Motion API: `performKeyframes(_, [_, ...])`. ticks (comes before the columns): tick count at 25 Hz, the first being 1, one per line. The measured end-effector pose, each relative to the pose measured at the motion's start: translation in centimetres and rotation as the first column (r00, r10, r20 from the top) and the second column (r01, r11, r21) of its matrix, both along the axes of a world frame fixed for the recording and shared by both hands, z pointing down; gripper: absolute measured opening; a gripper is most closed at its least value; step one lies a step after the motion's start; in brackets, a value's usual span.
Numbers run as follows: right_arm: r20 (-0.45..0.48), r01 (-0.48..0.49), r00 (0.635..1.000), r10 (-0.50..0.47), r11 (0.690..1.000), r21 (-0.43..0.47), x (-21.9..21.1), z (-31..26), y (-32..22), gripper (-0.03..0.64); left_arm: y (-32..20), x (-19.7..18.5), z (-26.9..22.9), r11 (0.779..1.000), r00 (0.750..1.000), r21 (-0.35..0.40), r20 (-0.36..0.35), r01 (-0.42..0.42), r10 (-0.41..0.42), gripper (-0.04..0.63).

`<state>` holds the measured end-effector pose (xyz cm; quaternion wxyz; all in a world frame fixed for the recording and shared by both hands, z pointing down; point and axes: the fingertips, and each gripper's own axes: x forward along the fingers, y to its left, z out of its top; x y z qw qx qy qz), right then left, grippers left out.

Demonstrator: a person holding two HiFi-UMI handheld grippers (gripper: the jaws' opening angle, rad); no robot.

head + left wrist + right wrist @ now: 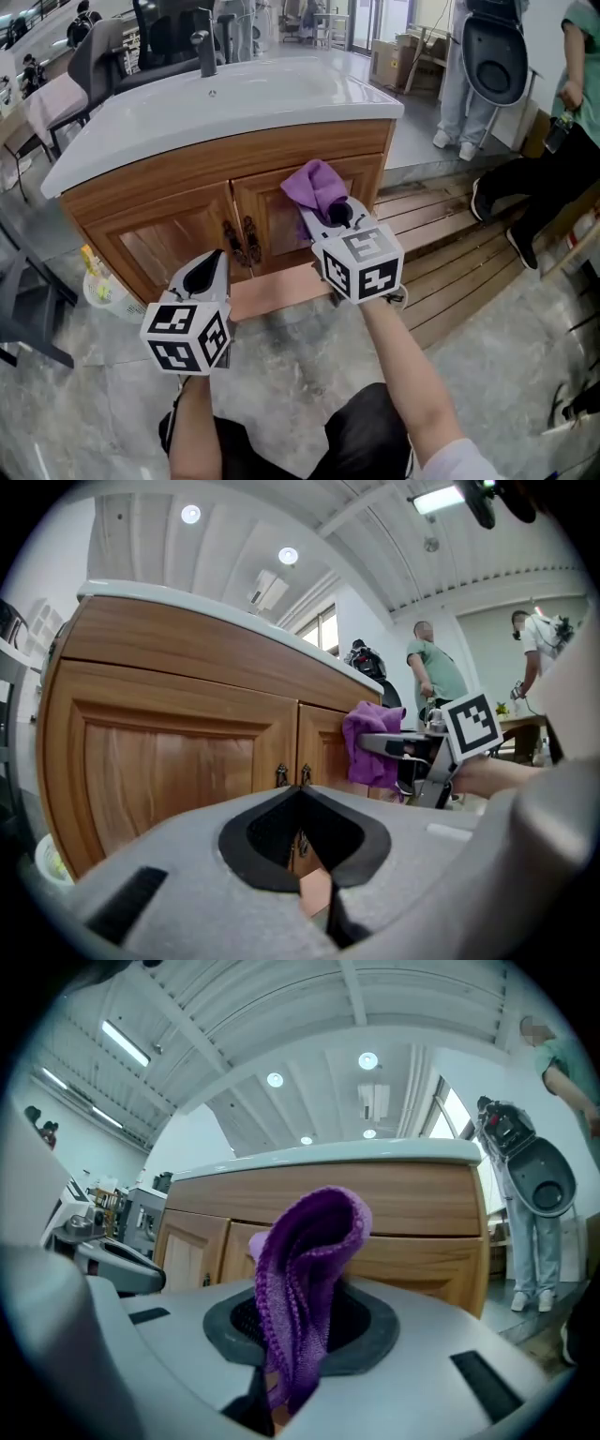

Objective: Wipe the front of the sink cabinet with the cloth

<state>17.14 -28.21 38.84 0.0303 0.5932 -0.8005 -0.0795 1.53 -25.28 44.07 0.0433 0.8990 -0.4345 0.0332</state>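
**Wiping: cloth at right door**

Pinching cloth (315, 186) tight in right gripper (330, 214), bunched at 12 o'clock against upper right door of cabinet (169, 183). Hanging left gripper (207, 274) at 8 o'clock, jaws together, empty. Next, likely: sweeping cloth across panel under steady pressure.

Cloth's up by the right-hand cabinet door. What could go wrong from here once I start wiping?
1. The right gripper is shut on only a narrow fold of the purple cloth. Most of it flops loose, so dragging it across the right door may pull it free.
2. The metal handles at the door seam could snag the loose cloth.
3. The left gripper, shut and empty, hangs near those handles and might knock them.
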Motion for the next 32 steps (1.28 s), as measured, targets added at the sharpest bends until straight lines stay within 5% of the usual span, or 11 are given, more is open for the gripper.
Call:
performKeyframes(18, [0.009,-0.233,0.972,0.233,0.972,-0.027,12.9,1.0,-0.6,0.078,-0.7,3.0,1.9,0.997,0.998,-0.040,-0.037,-0.060,0.058,0.006])
performKeyframes(26, [-0.003,-0.208,0.978,0.208,0.978,-0.018,11.6,0.8,1.1,0.078,-0.3,3.2,1.9,0.996,0.996,-0.054,-0.064,-0.065,0.061,0.006])
performKeyframes(32, [-0.001,-0.027,1.000,0.027,1.000,0.011,3.3,1.3,2.3,0.078,-0.6,0.8,1.9,0.999,0.997,-0.052,-0.071,-0.005,0.001,0.006])
